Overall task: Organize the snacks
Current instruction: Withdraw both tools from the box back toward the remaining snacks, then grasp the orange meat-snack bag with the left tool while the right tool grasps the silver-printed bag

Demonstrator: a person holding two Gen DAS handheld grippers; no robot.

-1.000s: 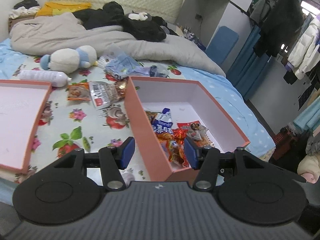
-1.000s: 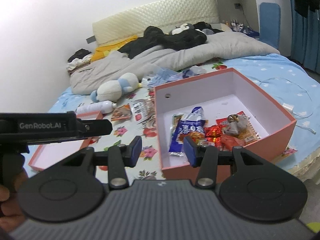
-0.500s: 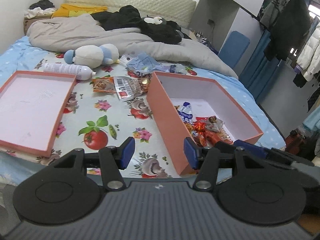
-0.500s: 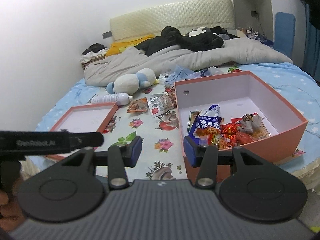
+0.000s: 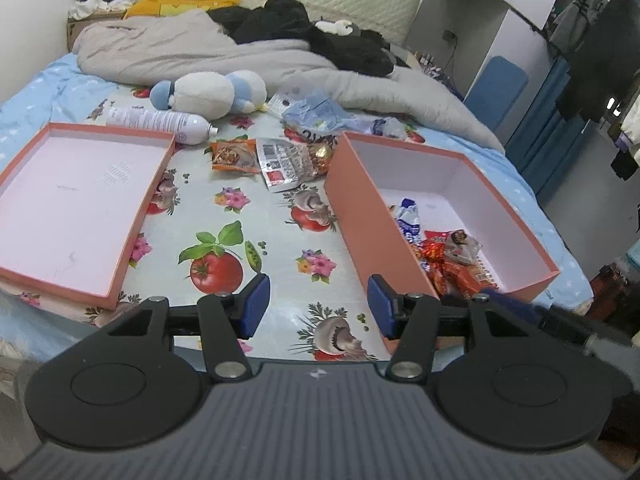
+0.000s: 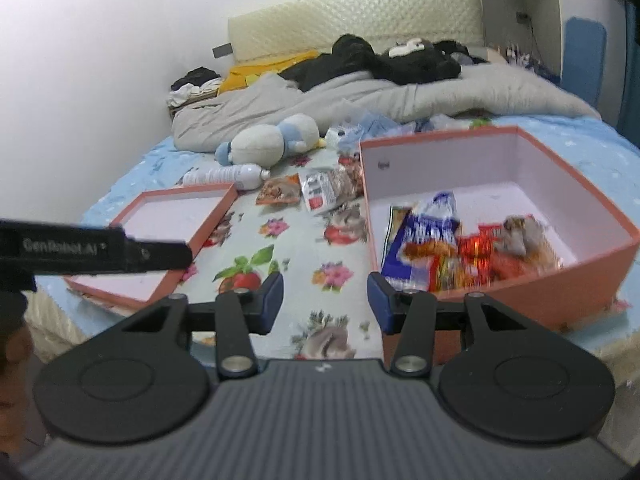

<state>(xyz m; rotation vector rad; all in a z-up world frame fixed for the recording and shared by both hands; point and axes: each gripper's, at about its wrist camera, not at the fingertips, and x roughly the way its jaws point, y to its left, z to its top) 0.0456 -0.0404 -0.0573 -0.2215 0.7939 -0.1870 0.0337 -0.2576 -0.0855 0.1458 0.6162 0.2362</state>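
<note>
An orange box (image 5: 356, 200) (image 6: 600, 208) stands on the bed at the right, with several snack packets (image 5: 444, 256) (image 6: 452, 244) piled in its near end. Its shallow lid (image 5: 76, 192) (image 6: 176, 216) lies open side up at the left. An orange snack packet (image 5: 234, 156) (image 6: 278, 190) and a silver packet (image 5: 286, 162) (image 6: 318, 190) lie on the floral cloth behind the box. My left gripper (image 5: 318, 304) is open and empty above the cloth's near edge. My right gripper (image 6: 326, 300) is open and empty, beside the box's near left corner.
A white spray bottle (image 5: 160, 122), a blue and white plush toy (image 5: 208, 90), crumpled plastic bags (image 5: 332, 114) and a grey duvet (image 5: 240, 56) lie further back. The left gripper's body (image 6: 96, 246) crosses the right wrist view. Hanging clothes (image 5: 600, 52) are at the right.
Both grippers have pulled back from the box and risen, so more of the bed and the lid shows. Both stay open and empty.
</note>
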